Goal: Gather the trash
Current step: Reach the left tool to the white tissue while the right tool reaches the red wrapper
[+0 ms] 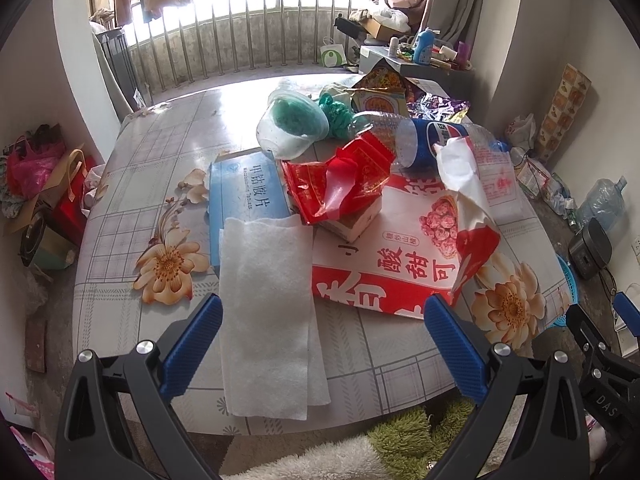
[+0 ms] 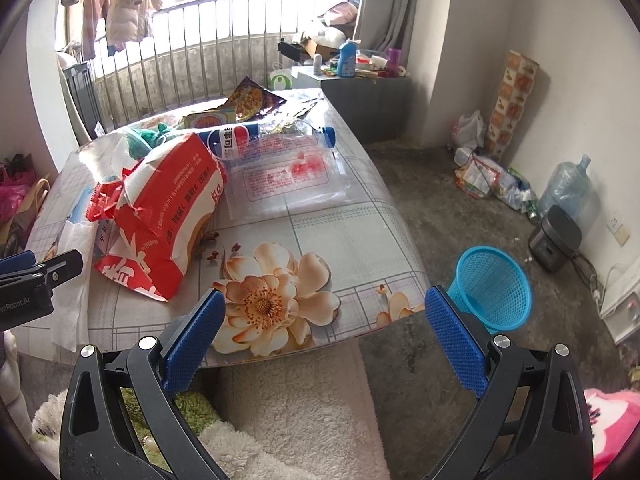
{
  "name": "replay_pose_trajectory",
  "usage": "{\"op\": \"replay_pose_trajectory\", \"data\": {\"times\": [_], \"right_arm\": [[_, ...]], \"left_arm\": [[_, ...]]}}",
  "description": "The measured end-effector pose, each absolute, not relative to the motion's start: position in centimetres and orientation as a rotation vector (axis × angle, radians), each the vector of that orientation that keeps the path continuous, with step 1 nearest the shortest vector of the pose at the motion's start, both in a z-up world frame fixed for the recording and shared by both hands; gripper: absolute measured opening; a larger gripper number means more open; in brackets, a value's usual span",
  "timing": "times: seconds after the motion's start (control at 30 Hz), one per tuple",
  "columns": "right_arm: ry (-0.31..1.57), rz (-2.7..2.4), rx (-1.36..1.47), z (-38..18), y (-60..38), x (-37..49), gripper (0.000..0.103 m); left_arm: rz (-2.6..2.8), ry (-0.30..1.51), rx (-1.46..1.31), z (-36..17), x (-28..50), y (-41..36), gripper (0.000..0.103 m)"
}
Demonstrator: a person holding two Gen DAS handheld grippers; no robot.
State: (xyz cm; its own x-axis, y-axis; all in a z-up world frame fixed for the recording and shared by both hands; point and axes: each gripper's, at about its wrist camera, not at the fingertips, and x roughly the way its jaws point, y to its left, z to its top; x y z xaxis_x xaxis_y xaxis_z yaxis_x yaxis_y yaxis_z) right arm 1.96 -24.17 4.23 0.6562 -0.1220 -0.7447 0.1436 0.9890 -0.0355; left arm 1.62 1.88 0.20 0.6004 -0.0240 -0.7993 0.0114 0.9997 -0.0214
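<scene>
Trash lies heaped on a flower-print table [image 1: 132, 208]: a white paper towel [image 1: 268, 312] at the near edge, a blue box [image 1: 244, 192], a crumpled red wrapper [image 1: 340, 180], a big red-and-white bag [image 1: 400, 256] [image 2: 168, 216], a Pepsi bottle [image 1: 432, 140] [image 2: 240, 140], a plastic bowl [image 1: 292, 128] and clear plastic sheets [image 2: 292, 180]. My left gripper [image 1: 324, 340] is open, its fingers either side of the paper towel. My right gripper [image 2: 324, 336] is open over the table's near right corner, empty. A blue mesh basket [image 2: 496, 288] stands on the floor to the right.
A railing and window run behind the table. A grey cabinet [image 2: 360, 96] with bottles stands at the back right. Bags, a water jug [image 2: 568, 188] and a black appliance [image 2: 556, 236] line the right wall. Bags [image 1: 36, 176] crowd the left floor. Fluffy rugs [image 2: 288, 412] lie below.
</scene>
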Motion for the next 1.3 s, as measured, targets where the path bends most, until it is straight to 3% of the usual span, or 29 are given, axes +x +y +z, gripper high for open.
{"op": "replay_pose_trajectory", "data": {"times": [0.53,0.7,1.13,1.3], "right_arm": [[0.69,0.057,0.007,4.7,-21.7,5.1,0.095],[0.729,0.154,0.007,3.7,-19.9,6.8,0.086],[0.79,0.324,-0.02,1.8,-16.8,7.8,0.075],[0.789,0.343,0.012,1.7,-17.6,7.0,0.075]], "left_arm": [[-0.095,0.72,-0.041,1.8,3.1,5.2,0.099],[-0.114,0.697,-0.064,1.5,3.7,6.0,0.098],[-0.29,0.823,-0.179,-0.4,9.4,5.9,0.065],[-0.286,0.831,-0.202,-0.5,9.6,6.8,0.059]]}}
